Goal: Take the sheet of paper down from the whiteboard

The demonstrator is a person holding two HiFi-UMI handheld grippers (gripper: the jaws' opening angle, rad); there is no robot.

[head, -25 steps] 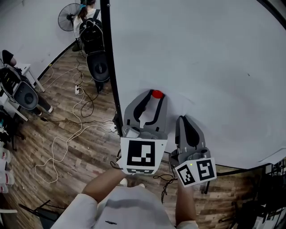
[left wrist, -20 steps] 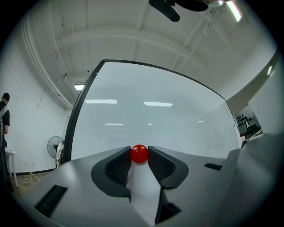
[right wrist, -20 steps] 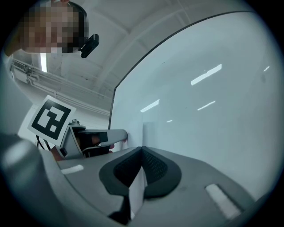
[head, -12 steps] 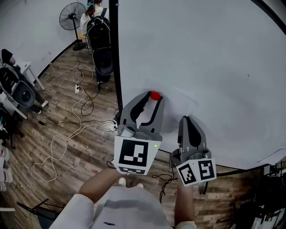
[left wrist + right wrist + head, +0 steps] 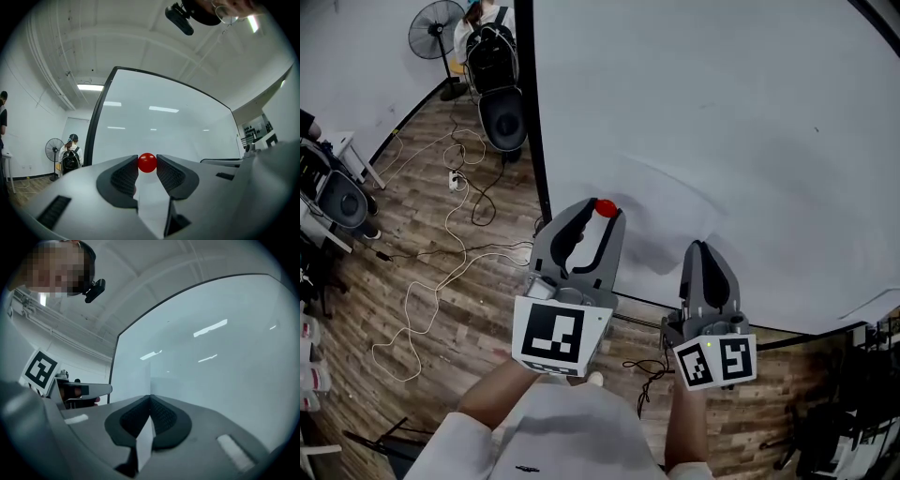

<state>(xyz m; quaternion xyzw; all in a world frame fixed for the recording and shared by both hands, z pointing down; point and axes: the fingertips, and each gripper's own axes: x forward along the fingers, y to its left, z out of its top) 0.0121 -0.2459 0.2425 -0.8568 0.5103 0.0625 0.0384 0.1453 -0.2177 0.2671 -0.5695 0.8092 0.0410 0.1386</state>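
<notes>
Left gripper (image 5: 598, 212) jaws clamp the red magnet (image 5: 605, 207) near the whiteboard's (image 5: 722, 112) lower left corner. Right gripper (image 5: 150, 401) jaws are clenched on the sheet of paper (image 5: 146, 439), which lies against the board. Black frame (image 5: 539, 141) stands just left. Beyond it, cables (image 5: 441, 281) sprawl over wood floor (image 5: 403, 225), with a fan (image 5: 431, 28) and a person (image 5: 71, 157) further back.

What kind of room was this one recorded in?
Probably a workroom or lab rather than a home: a large whiteboard on a black frame, a standing fan by the white wall, and loose cables running across the wood-look floor.
</notes>
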